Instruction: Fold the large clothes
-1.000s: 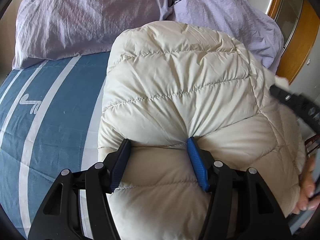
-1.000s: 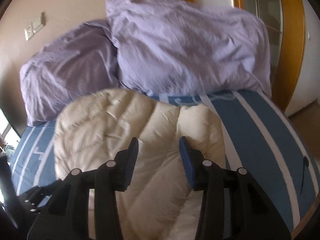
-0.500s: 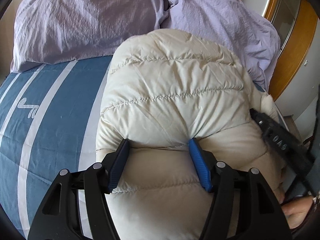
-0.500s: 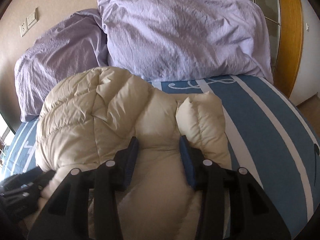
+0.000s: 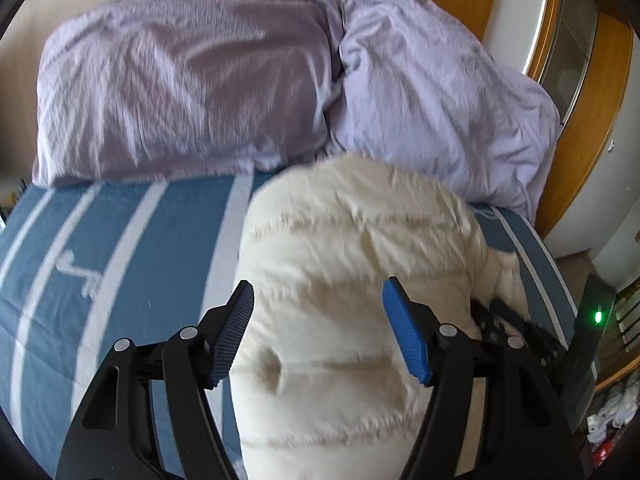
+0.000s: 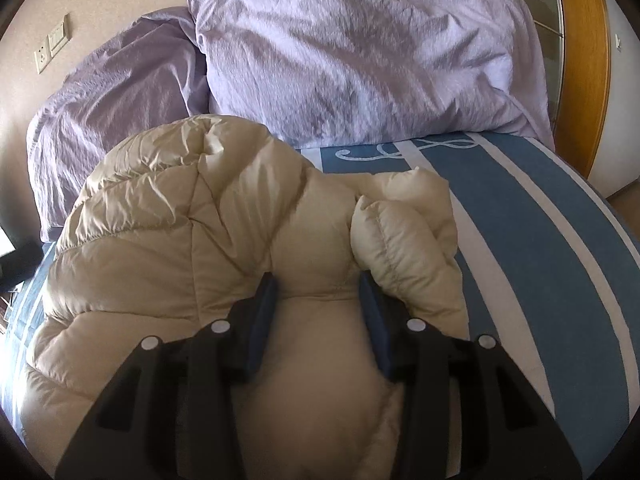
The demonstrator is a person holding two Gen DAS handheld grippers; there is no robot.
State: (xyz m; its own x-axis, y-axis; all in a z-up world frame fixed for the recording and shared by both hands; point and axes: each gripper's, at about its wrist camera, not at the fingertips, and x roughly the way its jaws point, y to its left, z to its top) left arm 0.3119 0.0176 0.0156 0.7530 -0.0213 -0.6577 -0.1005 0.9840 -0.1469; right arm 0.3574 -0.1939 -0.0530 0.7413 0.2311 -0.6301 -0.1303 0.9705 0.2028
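Garment: the cream quilted down jacket [image 5: 352,280] lies bunched in a puffy mound on the blue bedspread with white stripes [image 5: 100,248], its far end near the two crumpled lilac pillows [image 6: 352,52].
Left gripper: my left gripper [image 5: 318,332] has its jaws opening; the blue pads [image 5: 404,336] stand off the fabric on either side, with the jacket under them and nothing gripped. This view is blurred.
Right gripper: my right gripper [image 6: 318,320] is clenched on a thick roll of the jacket, the padding bulging up between and around its pads.
Handling: I judge it light, very soft and springy; the shiny shell looks slippery, and trapped air will likely make any fold puff open again.
Where to hold: I would pinch along a stitched seam or a hem edge, where the filling is thin, not the fat middle of a quilted panel.
Risk: a shallow bite could slide off the slick shell.
Loose part: a small padded flap [image 6: 400,232] sticks out on the right, just beside my right pads.
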